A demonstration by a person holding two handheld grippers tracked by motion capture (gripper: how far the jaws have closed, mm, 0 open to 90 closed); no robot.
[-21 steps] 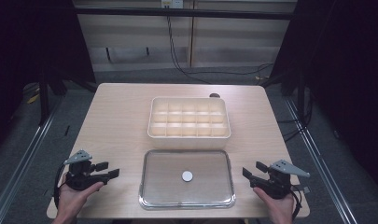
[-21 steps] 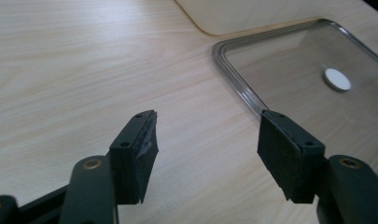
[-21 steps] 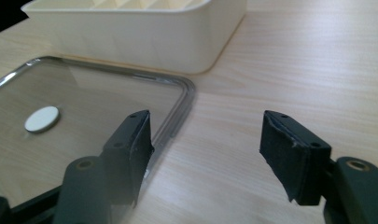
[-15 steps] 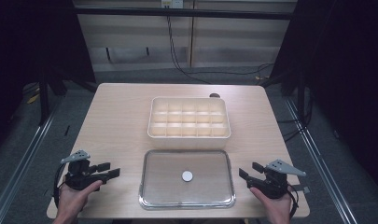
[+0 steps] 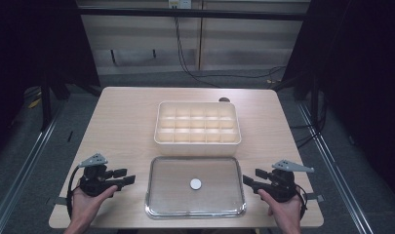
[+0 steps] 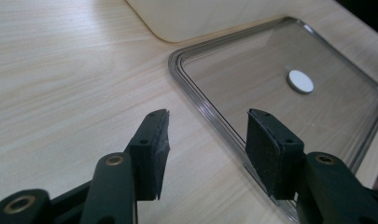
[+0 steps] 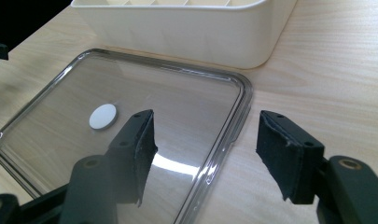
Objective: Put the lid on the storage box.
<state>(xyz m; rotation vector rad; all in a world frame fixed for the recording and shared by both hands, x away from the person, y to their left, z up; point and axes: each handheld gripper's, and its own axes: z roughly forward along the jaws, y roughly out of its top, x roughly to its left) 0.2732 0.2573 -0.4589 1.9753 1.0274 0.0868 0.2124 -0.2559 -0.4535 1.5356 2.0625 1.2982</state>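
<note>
The transparent lid is laid flat on the table between both tongs, in front of the compartment box it seemingly fits. The left tongs and right tongs are held open, empty, aimed at its short edges for a two-sided lift.

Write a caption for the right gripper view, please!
Open right gripper straddles the clear lid's edge, beside the cream divided box.

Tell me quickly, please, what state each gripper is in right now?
Left gripper: open, holding nothing.
Right gripper: open, holding nothing.
</note>
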